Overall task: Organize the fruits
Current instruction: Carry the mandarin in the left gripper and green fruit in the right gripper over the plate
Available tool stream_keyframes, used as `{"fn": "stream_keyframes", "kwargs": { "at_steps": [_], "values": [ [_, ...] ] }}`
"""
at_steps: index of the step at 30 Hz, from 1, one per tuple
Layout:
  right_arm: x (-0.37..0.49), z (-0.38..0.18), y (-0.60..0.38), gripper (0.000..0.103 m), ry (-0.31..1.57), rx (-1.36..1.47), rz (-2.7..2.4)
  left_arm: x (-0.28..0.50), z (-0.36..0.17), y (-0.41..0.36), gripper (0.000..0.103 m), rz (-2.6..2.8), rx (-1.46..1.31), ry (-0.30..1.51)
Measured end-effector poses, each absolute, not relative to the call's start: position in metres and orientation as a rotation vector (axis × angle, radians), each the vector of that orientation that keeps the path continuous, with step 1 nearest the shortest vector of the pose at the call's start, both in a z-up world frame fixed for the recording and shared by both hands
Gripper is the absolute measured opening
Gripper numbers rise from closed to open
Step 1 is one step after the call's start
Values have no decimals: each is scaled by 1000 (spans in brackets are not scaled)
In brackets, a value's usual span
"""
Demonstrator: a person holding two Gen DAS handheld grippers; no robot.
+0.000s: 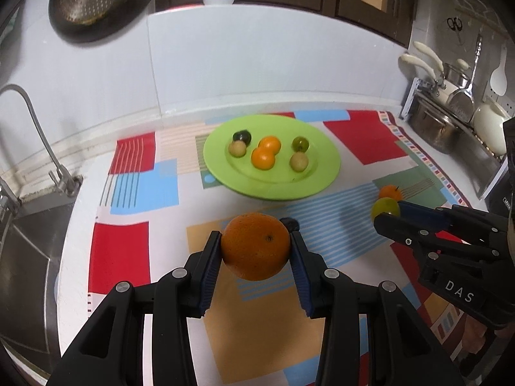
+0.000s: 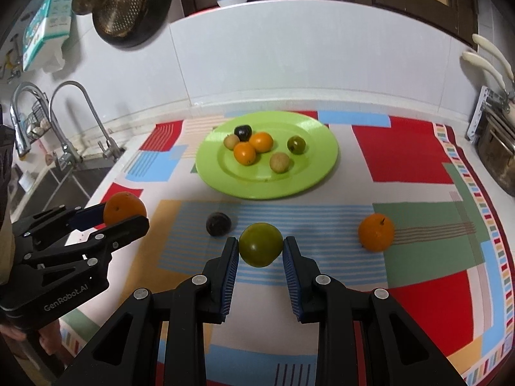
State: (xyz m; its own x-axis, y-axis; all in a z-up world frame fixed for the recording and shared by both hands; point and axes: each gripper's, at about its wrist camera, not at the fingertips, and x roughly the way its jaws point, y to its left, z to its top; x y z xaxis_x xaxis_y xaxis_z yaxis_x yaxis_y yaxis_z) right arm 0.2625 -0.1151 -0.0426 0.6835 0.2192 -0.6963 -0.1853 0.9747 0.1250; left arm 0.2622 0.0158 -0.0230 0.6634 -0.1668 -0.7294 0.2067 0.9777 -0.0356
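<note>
while six fruits sit on the green plate (image 2: 318, 173), left gripper (image 1: 256, 246) clamps an orange (image 1: 256, 246), right gripper (image 2: 260, 249) a green fruit (image 2: 260, 249).

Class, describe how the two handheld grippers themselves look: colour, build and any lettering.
Both the left gripper and right gripper are matte black linkage frames with silver round pivot pins and blue ribbed pads. White lettering reads "DAS" on the right one, "GenRobot.AI" on the left. No cables show.

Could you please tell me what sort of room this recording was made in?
Most likely a home kitchen: a faucet arches over a sink at the left, a perforated pan hangs on the wall, and steel pots stand at the right.
</note>
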Motion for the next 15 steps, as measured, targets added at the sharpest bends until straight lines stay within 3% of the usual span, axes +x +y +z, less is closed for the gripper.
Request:
{"fn": "stream_keyframes", "kwargs": {
  "at_steps": [15],
  "values": [
    [279,-17,-122,30,723,53,236,285,2,4,41,-225,84,747]
  ]
}}
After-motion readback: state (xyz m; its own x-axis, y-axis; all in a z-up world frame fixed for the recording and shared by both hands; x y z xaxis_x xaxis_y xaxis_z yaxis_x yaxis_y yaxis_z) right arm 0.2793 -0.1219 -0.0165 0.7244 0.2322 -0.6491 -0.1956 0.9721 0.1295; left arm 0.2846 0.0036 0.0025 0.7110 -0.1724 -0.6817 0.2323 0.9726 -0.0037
